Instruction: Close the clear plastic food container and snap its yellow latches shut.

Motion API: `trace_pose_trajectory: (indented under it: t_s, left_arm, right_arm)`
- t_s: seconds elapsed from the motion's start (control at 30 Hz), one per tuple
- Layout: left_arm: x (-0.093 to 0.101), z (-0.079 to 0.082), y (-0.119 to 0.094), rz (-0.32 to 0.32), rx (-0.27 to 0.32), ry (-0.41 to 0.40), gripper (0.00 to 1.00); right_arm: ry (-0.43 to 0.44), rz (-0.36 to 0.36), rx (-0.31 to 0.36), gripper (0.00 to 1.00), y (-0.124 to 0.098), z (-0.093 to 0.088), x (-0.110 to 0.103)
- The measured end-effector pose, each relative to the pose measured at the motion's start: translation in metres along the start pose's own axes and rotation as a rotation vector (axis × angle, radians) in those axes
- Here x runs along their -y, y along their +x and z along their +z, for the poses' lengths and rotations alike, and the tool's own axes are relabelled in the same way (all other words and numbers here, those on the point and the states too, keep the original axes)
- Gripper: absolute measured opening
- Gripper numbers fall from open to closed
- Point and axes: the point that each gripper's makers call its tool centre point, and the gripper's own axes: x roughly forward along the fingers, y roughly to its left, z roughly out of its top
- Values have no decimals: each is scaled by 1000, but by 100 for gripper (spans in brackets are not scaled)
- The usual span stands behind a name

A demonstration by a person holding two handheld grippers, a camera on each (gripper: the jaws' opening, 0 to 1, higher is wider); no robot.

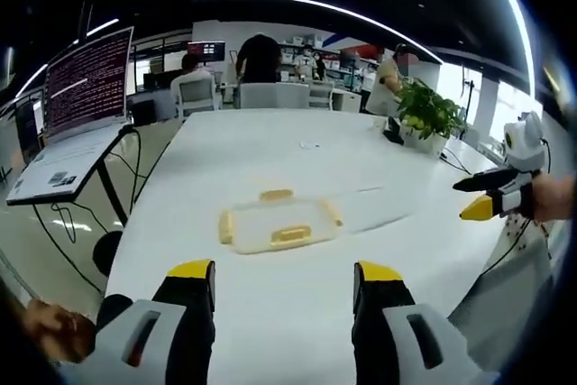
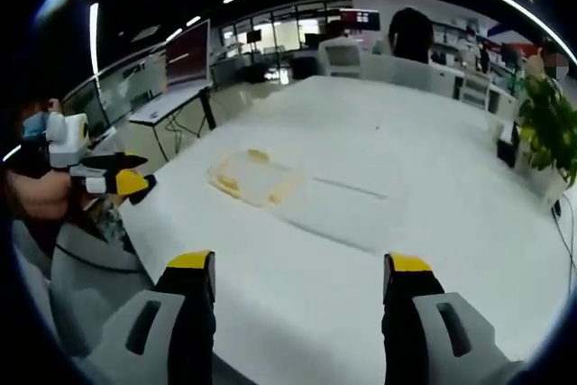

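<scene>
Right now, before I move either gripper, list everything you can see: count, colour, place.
container: 1, clear with yellow latches, mid-table, untouched
lid: 1, clear, flat on the table beside the container
table: 1, white, long
plant: 1, green, far right table edge
laptop: 1, screen lit with red text, on a stand left of the table
chairs: several, white, far end
people: a few, far end
left gripper: yellow-tipped, open, above the near edge
right gripper: yellow-tipped, open, above the table corner

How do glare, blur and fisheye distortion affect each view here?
Left gripper view: bright white table washes out the clear container; the ceiling light strip bows. Right gripper view: softer focus, the container pale against the table, its yellow latches faint.
</scene>
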Motion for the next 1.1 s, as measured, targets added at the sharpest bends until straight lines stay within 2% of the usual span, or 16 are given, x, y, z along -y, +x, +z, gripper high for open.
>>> trace_pose_trajectory:
  t_s: [0.53,0.7,0.97,1.1]
  left_arm:
    - [-14,14,42,-78,-32,103,57]
    - [-19,13,57,-99,-57,115,57]
    - [-29,20,74,-132,-77,133,57]
    - [-31,20,83,-168,-100,183,57]
  right_arm:
    - [-65,44,-20,72,37,32,4]
    - [-79,59,-32,72,47,35,-1]
    - [-132,100,-56,72,64,42,-9]
    - [-164,121,-65,72,75,48,-11]
